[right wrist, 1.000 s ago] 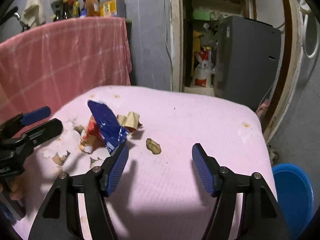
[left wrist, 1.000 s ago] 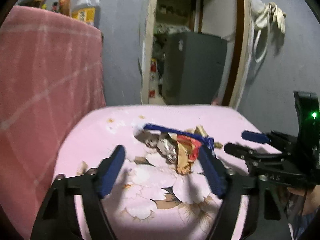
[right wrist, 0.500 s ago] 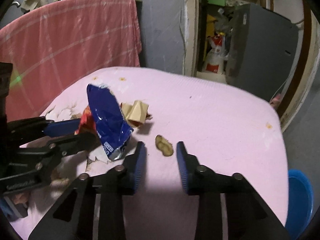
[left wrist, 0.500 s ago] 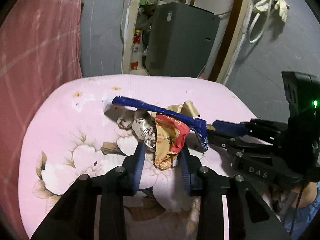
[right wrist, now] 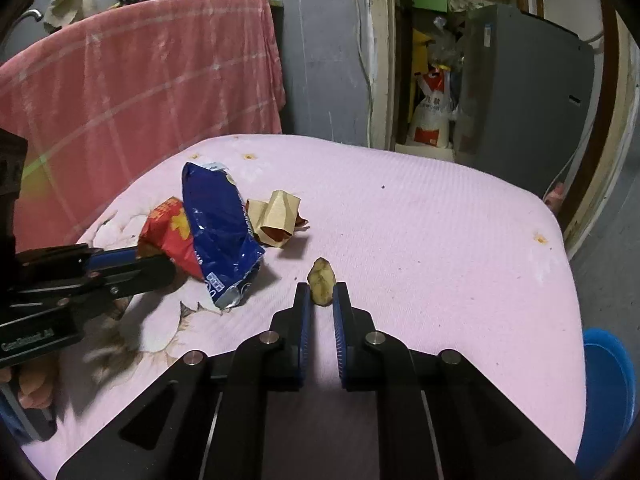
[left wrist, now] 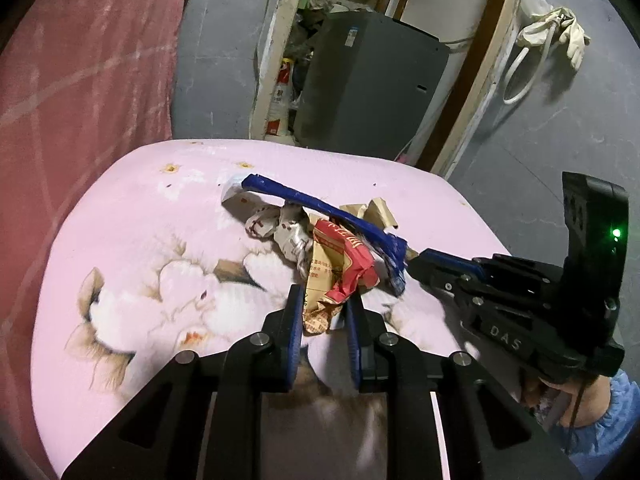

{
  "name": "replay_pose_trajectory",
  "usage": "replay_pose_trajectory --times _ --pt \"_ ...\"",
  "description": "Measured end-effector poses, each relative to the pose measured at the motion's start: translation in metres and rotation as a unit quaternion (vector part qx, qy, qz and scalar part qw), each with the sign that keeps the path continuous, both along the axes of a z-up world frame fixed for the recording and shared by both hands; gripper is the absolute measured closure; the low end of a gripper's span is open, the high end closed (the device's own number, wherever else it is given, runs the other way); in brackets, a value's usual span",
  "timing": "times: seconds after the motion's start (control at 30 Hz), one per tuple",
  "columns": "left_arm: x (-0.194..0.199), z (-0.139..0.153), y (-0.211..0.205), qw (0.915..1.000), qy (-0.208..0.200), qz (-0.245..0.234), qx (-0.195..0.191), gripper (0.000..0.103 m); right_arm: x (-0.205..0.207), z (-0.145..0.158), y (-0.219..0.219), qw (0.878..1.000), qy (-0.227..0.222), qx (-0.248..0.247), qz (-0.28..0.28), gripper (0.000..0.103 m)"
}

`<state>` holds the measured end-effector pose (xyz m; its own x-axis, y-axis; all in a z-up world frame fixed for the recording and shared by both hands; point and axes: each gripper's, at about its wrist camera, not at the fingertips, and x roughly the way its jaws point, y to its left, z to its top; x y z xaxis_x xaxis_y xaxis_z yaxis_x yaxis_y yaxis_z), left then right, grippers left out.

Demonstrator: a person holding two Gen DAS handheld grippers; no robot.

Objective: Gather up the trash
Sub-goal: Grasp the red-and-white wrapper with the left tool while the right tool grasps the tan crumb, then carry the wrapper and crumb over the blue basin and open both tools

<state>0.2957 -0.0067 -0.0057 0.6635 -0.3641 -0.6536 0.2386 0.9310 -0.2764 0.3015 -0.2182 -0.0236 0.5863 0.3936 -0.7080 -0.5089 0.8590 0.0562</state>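
Note:
Trash lies on a pink flowered tabletop (left wrist: 120, 240). My left gripper (left wrist: 322, 304) is shut on the lower end of a crumpled red and tan wrapper (left wrist: 336, 268); that wrapper also shows in the right wrist view (right wrist: 168, 228). A blue snack bag (right wrist: 220, 232) leans over the pile, seen edge-on in the left wrist view (left wrist: 320, 208). A tan paper scrap (right wrist: 276, 216) lies behind it. My right gripper (right wrist: 320, 300) is shut on a small yellow-brown food scrap (right wrist: 321, 274) on the cloth.
A silver crumpled wrapper (left wrist: 280, 228) lies in the pile. A blue bin (right wrist: 608, 392) stands on the floor at the table's right. A pink cloth-covered counter (right wrist: 140, 88) stands left, a grey appliance (right wrist: 524, 96) behind the doorway.
Both grippers moved forward and closed: the left onto the red and tan wrapper, the right onto the yellow-brown scrap. Both were wide open one second ago.

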Motion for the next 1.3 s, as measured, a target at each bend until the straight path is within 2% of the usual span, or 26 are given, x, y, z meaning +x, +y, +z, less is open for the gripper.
replay_pose_trajectory --times 0.2,0.33,0.47,0.67,0.9,1.07,1.3 --pt "-0.021 0.008 -0.003 0.9999 -0.012 -0.002 -0.003 0.087 -0.016 0.006 -0.007 1.0 -0.016 0.014 0.001 0.094" --pt "-0.039 0.016 -0.007 0.9989 -0.042 -0.01 -0.019 0.087 -0.039 0.021 -0.018 0.998 -0.047 0.042 -0.002 0.094" --pt "-0.057 0.028 -0.02 0.9964 -0.082 -0.015 -0.019 0.087 -0.072 0.043 -0.033 0.992 -0.105 0.069 -0.006 0.094" --pt "-0.085 0.062 -0.042 0.986 -0.16 -0.019 -0.042 0.087 -0.128 0.085 -0.064 0.97 -0.205 0.127 -0.029 0.094" --pt "-0.108 0.102 -0.08 0.9693 -0.236 -0.036 -0.06 0.086 -0.179 0.125 -0.1 0.934 -0.321 0.136 -0.073 0.094" --pt "-0.122 0.122 -0.117 0.957 -0.273 -0.065 -0.074 0.086 -0.197 0.137 -0.133 0.916 -0.367 0.123 -0.109 0.094" --pt "-0.124 0.132 -0.173 0.9495 -0.287 -0.107 -0.069 0.086 -0.202 0.133 -0.179 0.903 -0.378 0.113 -0.167 0.094"
